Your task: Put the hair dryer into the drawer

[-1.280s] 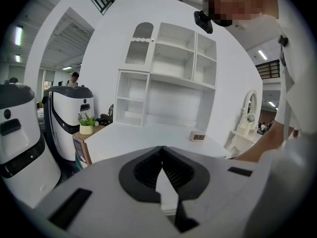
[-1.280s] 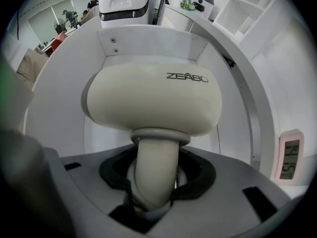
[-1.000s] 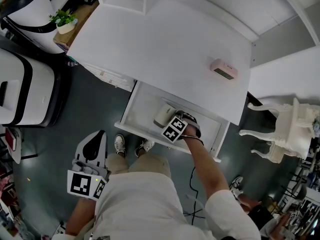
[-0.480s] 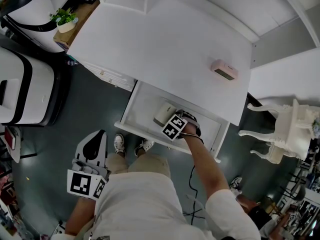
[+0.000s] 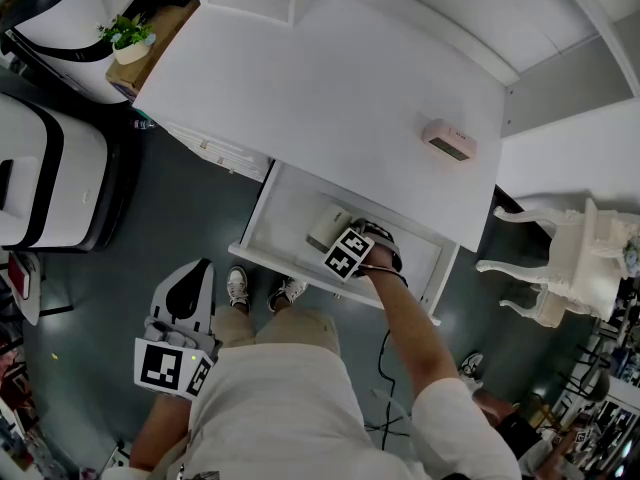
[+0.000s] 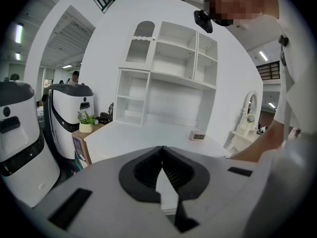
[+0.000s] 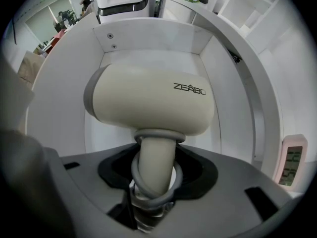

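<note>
White desk fills the upper part of the head view, bare but for a small pink clock near its right edge, and below its front edge the drawer stands pulled out toward the person. Inside it lies the hair dryer, cream body on its side across the drawer floor, which is where the task wants it. Straight down into the drawer reaches the right gripper, and its own view shows why: the dryer's handle, with the grey cord looped round it, stands up between the jaws, so the body could be lowered flat while the grip stayed on the narrow part. Those jaws have just been opening, with the handle between them; the pads look to be easing off its sides rather than pinching, which suggests a release now that the drawer floor carries the weight. Off at the person's lower left, well apart from the drawer, the left gripper is held low, its jaws pressed together on nothing, apparently kept out of the way until the drawer needs pushing shut. What remains, by my reading, is to lift the right gripper clear of the handle without dragging the cord
</note>
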`<state>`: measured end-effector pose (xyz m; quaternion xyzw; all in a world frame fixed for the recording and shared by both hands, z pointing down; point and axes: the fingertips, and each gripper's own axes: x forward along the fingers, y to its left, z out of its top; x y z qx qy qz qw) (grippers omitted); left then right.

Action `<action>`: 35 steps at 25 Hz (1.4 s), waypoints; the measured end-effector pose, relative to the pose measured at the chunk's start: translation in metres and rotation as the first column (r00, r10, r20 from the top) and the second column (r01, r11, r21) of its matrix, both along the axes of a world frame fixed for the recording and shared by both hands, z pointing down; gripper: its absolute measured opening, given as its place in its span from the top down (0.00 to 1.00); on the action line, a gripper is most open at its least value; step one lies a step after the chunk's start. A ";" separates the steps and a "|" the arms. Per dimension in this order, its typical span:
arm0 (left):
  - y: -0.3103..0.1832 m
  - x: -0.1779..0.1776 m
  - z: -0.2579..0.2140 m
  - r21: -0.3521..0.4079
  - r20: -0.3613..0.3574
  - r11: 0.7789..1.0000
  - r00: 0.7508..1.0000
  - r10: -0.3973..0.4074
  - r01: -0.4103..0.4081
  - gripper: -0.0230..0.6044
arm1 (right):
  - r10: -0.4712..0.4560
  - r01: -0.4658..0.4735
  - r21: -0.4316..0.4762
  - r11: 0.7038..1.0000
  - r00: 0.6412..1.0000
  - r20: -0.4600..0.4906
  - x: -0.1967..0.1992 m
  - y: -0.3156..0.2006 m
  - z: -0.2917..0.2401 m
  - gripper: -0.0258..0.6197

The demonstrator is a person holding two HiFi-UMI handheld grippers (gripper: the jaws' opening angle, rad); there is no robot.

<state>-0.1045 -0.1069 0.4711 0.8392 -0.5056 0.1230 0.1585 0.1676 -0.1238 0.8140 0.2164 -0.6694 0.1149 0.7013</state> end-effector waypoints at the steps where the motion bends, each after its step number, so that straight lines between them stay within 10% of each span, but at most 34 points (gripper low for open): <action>1: 0.000 0.000 0.000 0.000 0.000 1.000 1.000 0.000 0.000 0.94 | -0.003 0.003 -0.001 1.000 1.000 0.000 0.000 0.000 0.000 0.63; 35: 0.000 0.007 0.003 -0.002 -0.013 0.999 0.998 0.055 -0.055 0.94 | -0.029 0.023 0.107 0.994 0.998 0.061 -0.004 -0.002 -0.017 0.56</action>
